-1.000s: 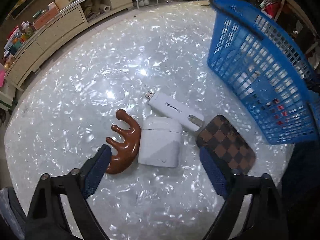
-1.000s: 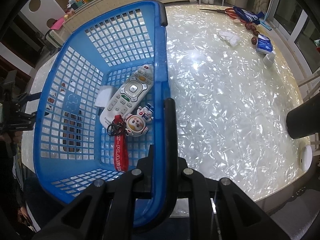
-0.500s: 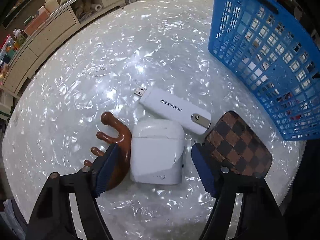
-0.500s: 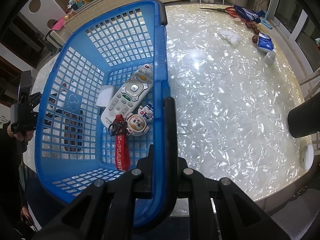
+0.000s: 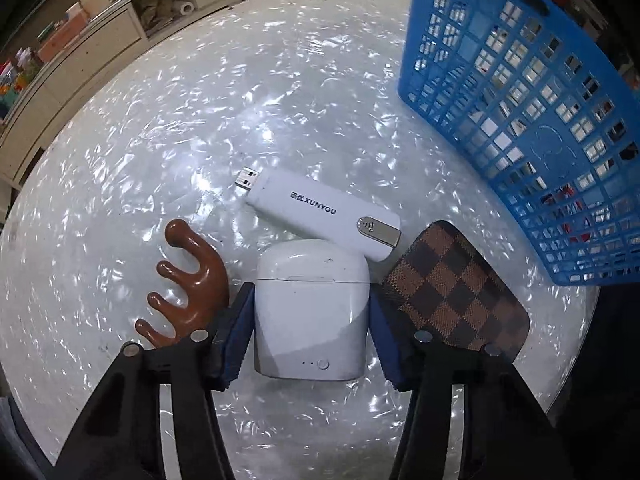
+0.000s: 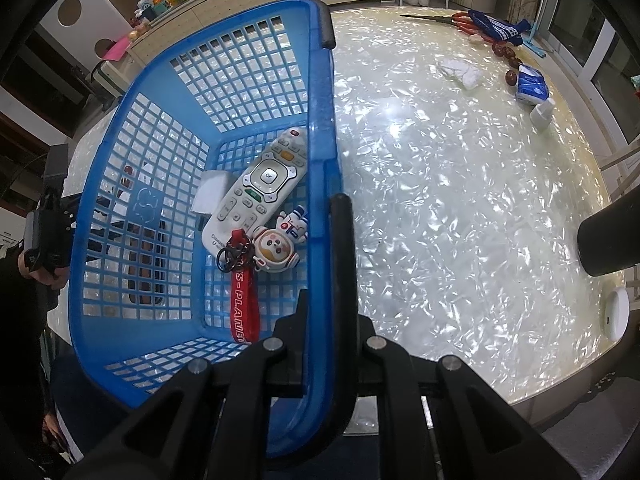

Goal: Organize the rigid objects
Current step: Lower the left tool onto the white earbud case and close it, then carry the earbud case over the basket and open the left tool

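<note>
A white earbud case lies on the pearly table, and my left gripper straddles it. Its jaws are closing, and the blue pads touch both sides of the case. Around the case lie a brown wooden comb-shaped massager, a white USB dongle and a checkered brown wallet. My right gripper is shut on the rim of the blue basket, by its black handle. A remote and an astronaut keychain on a red strap lie in the basket.
The basket stands tilted to the right of the wallet. A low cabinet runs behind the table. Scissors, a tissue pack and a crumpled tissue lie at the far right edge. A black cylinder stands at the right.
My left gripper has come down over the earbud case and its jaws have narrowed from wide apart onto the case's sides. The right gripper and basket have stayed put.
</note>
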### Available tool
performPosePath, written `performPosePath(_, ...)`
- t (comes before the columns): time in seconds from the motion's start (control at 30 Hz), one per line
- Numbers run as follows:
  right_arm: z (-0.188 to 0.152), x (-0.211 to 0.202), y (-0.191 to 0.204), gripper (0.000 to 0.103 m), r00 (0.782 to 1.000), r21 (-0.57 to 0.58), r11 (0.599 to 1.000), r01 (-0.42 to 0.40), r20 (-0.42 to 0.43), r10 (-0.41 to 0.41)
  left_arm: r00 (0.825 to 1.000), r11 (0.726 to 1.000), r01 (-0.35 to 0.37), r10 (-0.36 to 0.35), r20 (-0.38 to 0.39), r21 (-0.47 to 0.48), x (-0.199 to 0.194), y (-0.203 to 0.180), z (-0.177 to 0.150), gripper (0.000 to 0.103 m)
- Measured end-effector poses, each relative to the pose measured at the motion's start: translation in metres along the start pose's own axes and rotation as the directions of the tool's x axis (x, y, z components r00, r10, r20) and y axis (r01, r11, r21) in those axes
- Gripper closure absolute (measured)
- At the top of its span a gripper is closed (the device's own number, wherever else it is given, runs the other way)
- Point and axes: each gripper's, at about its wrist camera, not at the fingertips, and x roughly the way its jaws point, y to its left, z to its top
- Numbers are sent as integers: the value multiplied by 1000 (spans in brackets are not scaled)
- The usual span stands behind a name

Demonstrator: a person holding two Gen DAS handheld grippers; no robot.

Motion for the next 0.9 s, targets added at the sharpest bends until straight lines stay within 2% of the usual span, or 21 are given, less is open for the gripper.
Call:
performPosePath(0.2,0,0,-1,93,1000,3,1000,-3,1,3,1000,995,-23,22,-4,-93,-10,5,-9,45)
performPosePath(0.37,1,0,-1,93,1000,3,1000,10,1,-10,998,992,-29,35,53,-124,-44,2,-14,45)
performPosePath(0.5,1,-2,1,94,1000,-3,1000,24,1,-24,997,984,-44,54,53,-173,-67,5,-12,45)
performPosePath(0.77,2,-2,1,94,1000,0,1000,29,1,-29,988,982,-84,105,118,-169,-119,1,-1,45)
performPosePath(0.9,3,-3,1,95,1000,-10,1000,23,7,-23,975,986,-91,116,189,-137,-152,-17,9,45)
